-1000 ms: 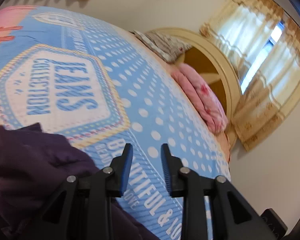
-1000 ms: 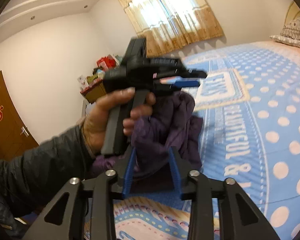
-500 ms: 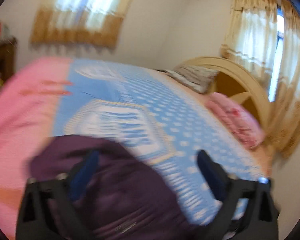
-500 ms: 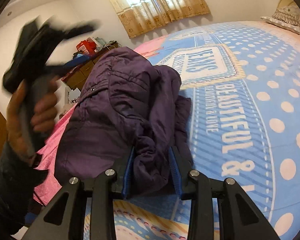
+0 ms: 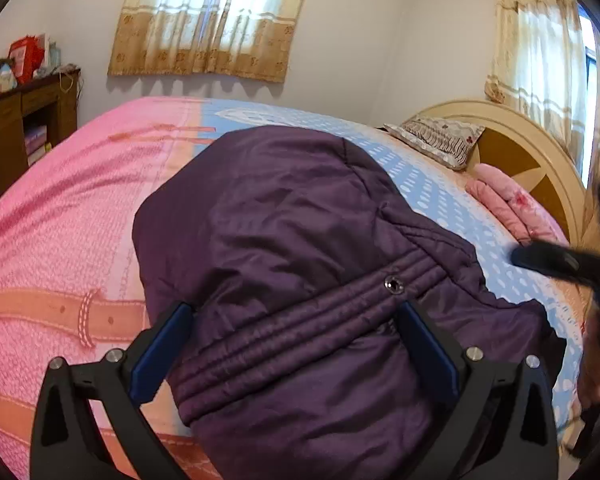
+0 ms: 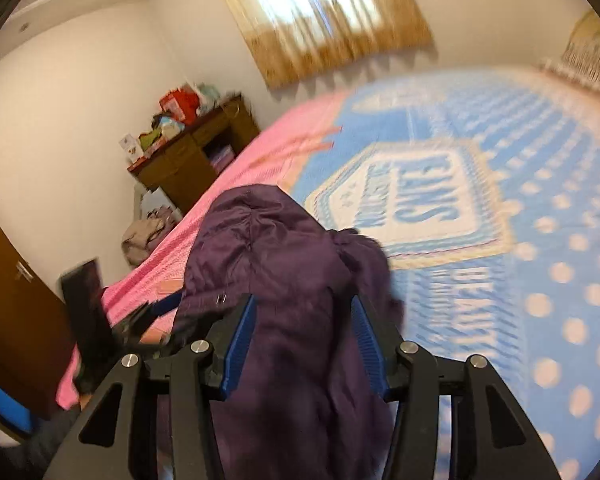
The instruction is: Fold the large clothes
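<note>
A: Left wrist view first: the left gripper [image 5: 292, 344] stands spread wide, its 2 fingers straddling the purple jacket [image 5: 300, 248] without pinching it. The quilted band with the snap [image 5: 394, 283] crosses right between them.

B: And the right gripper [image 6: 304, 336]?

A: Parted too, with jacket fabric bunched between its fingers; blur hides whether the pads press it, so I can't call a grip.

B: Where's the jacket lying?

A: Heaped directly ahead of both tools on the bed [image 5: 60, 232], its long axis seemingly running away from them toward the far side.

B: Which is nearer?

A: Both are right on it; I'd judge the left better placed on that band. Beyond, the headboard [image 5: 520, 148].
</note>
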